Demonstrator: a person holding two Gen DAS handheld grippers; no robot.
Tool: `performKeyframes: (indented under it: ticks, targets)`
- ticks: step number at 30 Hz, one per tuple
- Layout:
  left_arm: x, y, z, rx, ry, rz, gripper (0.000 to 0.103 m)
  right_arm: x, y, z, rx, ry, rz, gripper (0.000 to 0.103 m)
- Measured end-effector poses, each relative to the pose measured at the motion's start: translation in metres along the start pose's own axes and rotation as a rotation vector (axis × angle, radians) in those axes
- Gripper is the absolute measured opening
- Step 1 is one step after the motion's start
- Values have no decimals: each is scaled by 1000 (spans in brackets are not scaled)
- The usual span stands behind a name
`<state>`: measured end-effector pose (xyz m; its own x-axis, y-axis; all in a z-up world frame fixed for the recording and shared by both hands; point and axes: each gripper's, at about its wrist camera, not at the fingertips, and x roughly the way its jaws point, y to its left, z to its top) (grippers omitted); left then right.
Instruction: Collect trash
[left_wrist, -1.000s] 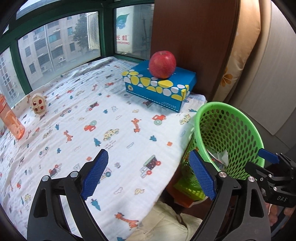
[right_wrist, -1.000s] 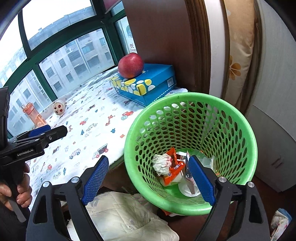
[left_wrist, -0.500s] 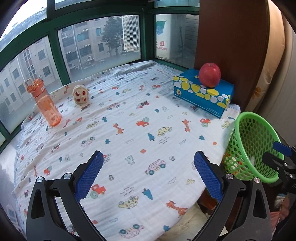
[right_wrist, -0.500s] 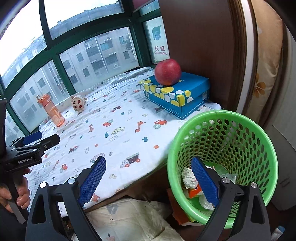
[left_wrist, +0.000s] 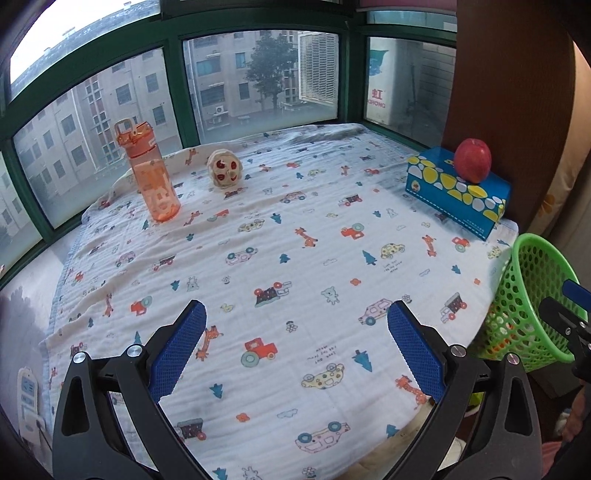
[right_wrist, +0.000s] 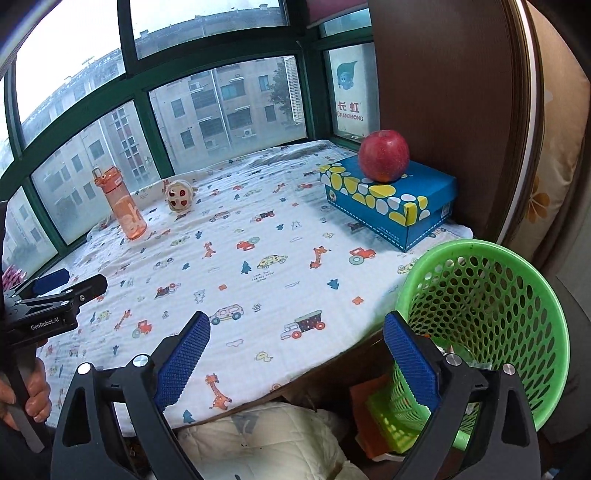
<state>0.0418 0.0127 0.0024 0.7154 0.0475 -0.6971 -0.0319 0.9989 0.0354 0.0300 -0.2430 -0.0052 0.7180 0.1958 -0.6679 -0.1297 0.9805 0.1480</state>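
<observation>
A green mesh basket (right_wrist: 484, 317) stands beside the right edge of the cloth-covered table (right_wrist: 258, 280); its bottom is mostly hidden behind my right gripper's finger. In the left wrist view the basket (left_wrist: 532, 295) sits at the far right. My left gripper (left_wrist: 295, 343) hangs open over the printed cloth (left_wrist: 280, 280) with nothing between its blue pads. My right gripper (right_wrist: 295, 354) is over the table's near edge, its jaws still opening and empty. A small round wrapped item with red marks (left_wrist: 224, 168) lies at the back by the window, also seen as the round item (right_wrist: 178, 195).
An orange water bottle (left_wrist: 150, 173) stands at the back left. A red apple (right_wrist: 384, 155) rests on a blue tissue box (right_wrist: 391, 206) against the brown wall panel. A cream quilt (right_wrist: 266, 439) lies under the table edge. A hand (right_wrist: 33, 391) holds the left gripper's handle.
Both views have swung left, from the basket to the table. The basket slid to the right edge; bottle and round item came into view. Both pairs of jaws stand wider.
</observation>
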Motion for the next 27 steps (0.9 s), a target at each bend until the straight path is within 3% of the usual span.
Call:
performKeyframes:
  ticks: [9,27]
  targets:
    - [-22,11,-12,-15,-68,37,97,-5,8,-3,3,-13,15,92]
    - [-35,12,-17,-8,-89,18,98,-15,10,-5,6,-25,14,93]
